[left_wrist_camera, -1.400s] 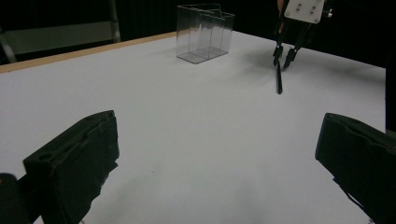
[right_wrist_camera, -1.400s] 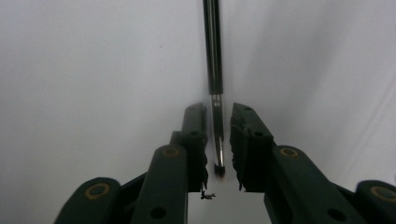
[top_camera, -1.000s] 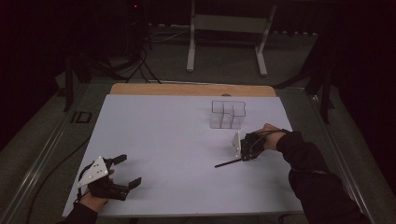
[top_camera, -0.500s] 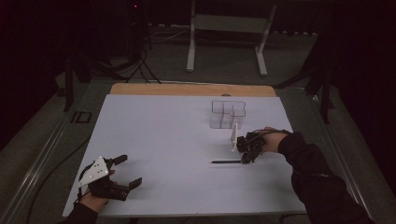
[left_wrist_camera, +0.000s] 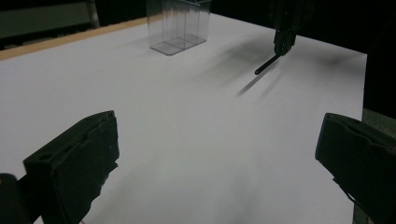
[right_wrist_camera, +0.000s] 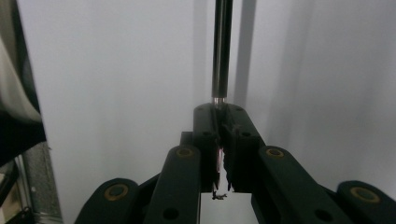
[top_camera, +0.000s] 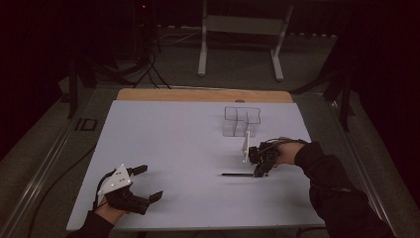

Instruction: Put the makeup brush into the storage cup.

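Observation:
A thin black rod (top_camera: 237, 174) hangs level just above the white sheet (top_camera: 173, 144), pointing left. My right gripper (top_camera: 257, 171) is shut on its right end, with the hand coming in from the right. In the right gripper view the jaws (right_wrist_camera: 219, 112) pinch the rod (right_wrist_camera: 222, 46), which runs straight ahead. My left gripper (top_camera: 148, 183) rests at the sheet's near left corner, open with nothing between its jaws. In the left gripper view, beyond the wide-open left gripper (left_wrist_camera: 219, 154), the rod (left_wrist_camera: 266, 65) sticks out of the right gripper (left_wrist_camera: 283, 39).
A clear plastic box with several compartments (top_camera: 241, 121) stands at the back of the sheet, just behind the right hand, also seen far off as the clear box (left_wrist_camera: 180, 23). A wooden table edge (top_camera: 198, 94) runs along the back. Metal stand legs (top_camera: 277, 54) are on the floor beyond.
The rod has gone from slanted to level as the right gripper turned and rose a little. My left gripper has shifted slightly to the right, still open.

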`<state>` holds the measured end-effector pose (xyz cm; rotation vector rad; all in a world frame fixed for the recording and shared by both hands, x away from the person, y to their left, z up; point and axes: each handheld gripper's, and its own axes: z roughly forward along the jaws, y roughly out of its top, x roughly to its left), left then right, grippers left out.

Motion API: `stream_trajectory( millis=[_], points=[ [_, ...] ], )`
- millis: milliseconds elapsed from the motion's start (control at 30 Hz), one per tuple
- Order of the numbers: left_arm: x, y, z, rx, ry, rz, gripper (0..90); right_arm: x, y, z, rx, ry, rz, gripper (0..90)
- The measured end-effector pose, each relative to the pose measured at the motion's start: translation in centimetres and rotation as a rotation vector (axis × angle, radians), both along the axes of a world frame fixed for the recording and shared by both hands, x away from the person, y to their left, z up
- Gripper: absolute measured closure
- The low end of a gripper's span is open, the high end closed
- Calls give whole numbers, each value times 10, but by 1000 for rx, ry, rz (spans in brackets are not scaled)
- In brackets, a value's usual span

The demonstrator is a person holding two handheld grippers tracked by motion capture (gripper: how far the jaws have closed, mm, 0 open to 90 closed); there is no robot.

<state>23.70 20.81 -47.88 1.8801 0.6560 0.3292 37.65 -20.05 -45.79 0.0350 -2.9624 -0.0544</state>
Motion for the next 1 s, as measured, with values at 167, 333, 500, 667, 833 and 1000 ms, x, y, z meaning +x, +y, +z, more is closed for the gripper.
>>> stream_trajectory(
  millis=[167, 333, 500, 667, 833, 1000],
  points=[
    [7, -18, 7, 63, -3, -99, 4, -3, 5, 5, 16, 4, -5, 840],
    [16, -40, 14, 130, -7, -164, 5, -4, 12, 9, 17, 2, 2, 840],
    [24, -59, 23, 204, -11, -213, 14, -6, 19, 10, 10, 5, 15, 840],
    [29, -76, 29, 267, 46, -251, 42, -7, 27, 8, -3, 5, 27, 840],
    [33, -86, 34, 301, 40, -280, 63, -6, 31, 10, -8, 8, 28, 840],
    [39, -94, 41, 302, 31, -307, 140, -7, 37, 10, -3, 12, 34, 840]
  ],
)
